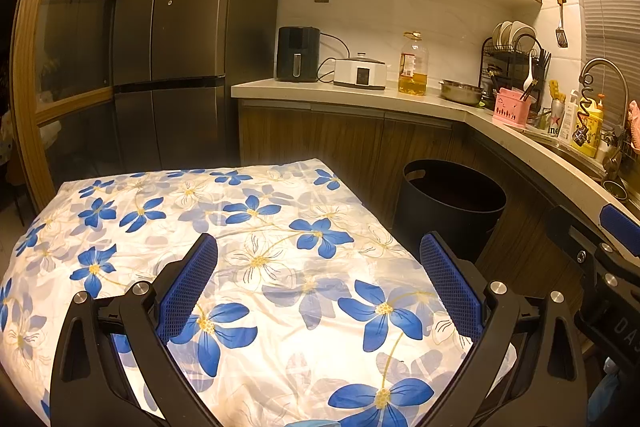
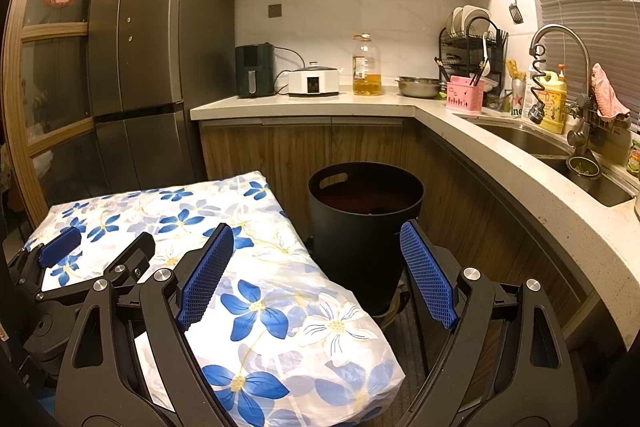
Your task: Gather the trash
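Black round trash bin stands open beside flowered table.

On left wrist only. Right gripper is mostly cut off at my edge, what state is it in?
Observer: Right gripper has its fingers wide apart with nothing between them, facing the black bin.
Operator: Table hides the bin's base for me.
Observer: It stands on the floor, close beside the right edge of the flowered tablecloth.
Operator: Sink is off my frame. Anything in it?
Observer: A strainer with green scraps sits in the sink, by the faucet.
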Motion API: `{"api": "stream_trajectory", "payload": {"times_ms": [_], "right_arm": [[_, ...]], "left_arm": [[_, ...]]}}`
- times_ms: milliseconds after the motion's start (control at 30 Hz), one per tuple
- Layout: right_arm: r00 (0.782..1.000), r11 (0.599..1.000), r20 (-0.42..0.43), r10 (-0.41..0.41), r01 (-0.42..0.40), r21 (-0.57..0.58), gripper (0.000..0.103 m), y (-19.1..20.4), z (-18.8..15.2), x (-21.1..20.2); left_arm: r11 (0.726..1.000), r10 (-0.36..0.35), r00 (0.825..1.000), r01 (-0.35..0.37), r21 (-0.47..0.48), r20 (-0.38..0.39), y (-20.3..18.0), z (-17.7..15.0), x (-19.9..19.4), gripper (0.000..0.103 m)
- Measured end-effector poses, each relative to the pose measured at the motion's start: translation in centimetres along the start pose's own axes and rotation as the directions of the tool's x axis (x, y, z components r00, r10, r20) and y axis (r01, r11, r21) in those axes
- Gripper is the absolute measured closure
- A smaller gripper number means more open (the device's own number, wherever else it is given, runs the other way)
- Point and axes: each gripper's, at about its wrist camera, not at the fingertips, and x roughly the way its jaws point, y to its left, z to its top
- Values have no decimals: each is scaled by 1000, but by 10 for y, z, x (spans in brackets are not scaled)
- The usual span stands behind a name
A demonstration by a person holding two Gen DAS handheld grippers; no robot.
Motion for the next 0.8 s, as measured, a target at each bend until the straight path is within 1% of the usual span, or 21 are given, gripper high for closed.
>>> {"api": "stream_trajectory", "payload": {"times_ms": [800], "right_arm": [[1000,1000,2,-5,5,4,19,1,-1,0]], "left_arm": [[1000,1,1000,-1,-2,-1,1,0,0,6]]}}
